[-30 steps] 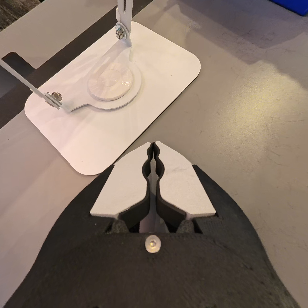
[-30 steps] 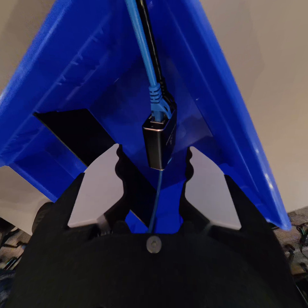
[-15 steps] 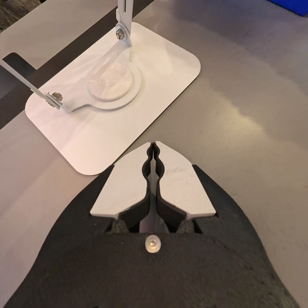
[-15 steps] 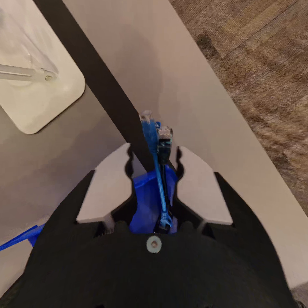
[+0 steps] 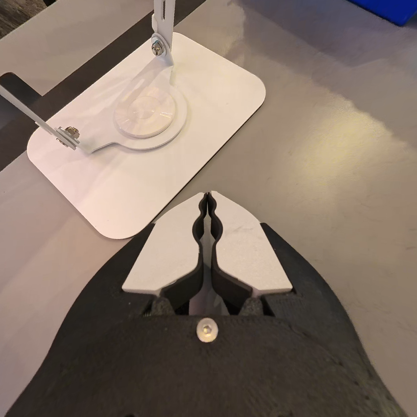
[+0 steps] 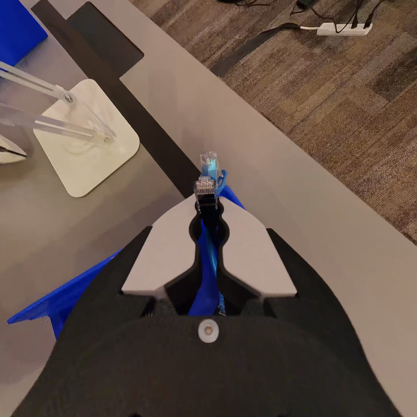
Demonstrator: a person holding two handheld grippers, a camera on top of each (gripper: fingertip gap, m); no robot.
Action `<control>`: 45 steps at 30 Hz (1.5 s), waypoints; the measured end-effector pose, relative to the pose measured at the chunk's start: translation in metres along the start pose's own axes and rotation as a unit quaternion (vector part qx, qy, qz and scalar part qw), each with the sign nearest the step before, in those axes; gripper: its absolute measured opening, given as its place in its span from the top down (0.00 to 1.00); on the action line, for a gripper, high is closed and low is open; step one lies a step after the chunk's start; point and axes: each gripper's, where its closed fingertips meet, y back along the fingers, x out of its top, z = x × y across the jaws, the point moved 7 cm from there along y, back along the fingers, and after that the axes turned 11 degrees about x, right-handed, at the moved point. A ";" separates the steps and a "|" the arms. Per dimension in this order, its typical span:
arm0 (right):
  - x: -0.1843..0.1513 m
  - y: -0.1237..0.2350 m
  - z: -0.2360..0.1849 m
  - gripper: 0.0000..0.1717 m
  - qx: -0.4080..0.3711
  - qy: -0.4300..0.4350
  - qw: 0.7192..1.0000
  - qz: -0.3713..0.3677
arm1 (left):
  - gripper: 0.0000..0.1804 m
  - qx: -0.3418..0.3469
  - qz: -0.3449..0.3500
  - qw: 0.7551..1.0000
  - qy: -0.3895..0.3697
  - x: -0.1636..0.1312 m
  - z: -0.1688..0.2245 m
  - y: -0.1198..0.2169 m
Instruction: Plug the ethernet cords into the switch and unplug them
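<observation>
Between my right gripper's [image 6: 207,204] fingertips: black ethernet cord [image 6: 206,194] clamped just behind its clear plug, blue ethernet cord [image 6: 209,163] poking past it | below: blue bin [image 6: 58,297] on grey table [image 6: 282,180] | left gripper [image 5: 207,195] closed on nothing, beside white stand base [image 5: 135,180].

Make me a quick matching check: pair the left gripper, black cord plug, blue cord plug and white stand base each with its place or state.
1. left gripper
2. black cord plug
3. blue cord plug
4. white stand base

A. flat on the table
B. pinched at the right gripper's tips
C. shut, nothing in it
D. sticking out past the other plug

Pairs: 1-C, 2-B, 3-D, 4-A
</observation>
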 end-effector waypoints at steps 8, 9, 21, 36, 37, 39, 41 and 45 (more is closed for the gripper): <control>-0.042 -0.005 0.012 0.94 -0.010 -0.055 0.998 0.002 | 1.00 0.015 -0.005 1.000 -0.006 0.000 0.000 -0.001; -0.044 -0.003 0.014 0.94 -0.011 -0.059 0.998 0.016 | 1.00 0.016 -0.006 1.000 -0.006 0.000 0.000 -0.001; -0.030 0.021 0.004 0.94 -0.060 -0.044 0.995 0.068 | 1.00 0.018 -0.006 1.000 -0.007 0.000 0.000 -0.002; -0.053 0.021 0.020 0.94 -0.113 -0.128 0.978 0.116 | 1.00 0.015 -0.004 1.000 -0.007 0.000 0.000 -0.001; -0.057 0.021 0.022 0.94 -0.121 -0.135 0.976 0.124 | 1.00 0.015 -0.003 1.000 -0.007 0.000 0.000 -0.001; -0.064 0.019 0.022 0.94 -0.132 -0.131 0.974 0.132 | 1.00 0.015 -0.002 1.000 -0.007 0.000 0.000 -0.001; -0.068 0.019 0.022 0.94 -0.136 -0.126 0.971 0.149 | 1.00 0.015 -0.002 1.000 -0.007 0.000 0.000 -0.001; -0.070 0.024 0.018 0.94 -0.137 -0.110 0.968 0.178 | 1.00 0.016 -0.002 1.000 -0.007 0.000 0.000 -0.001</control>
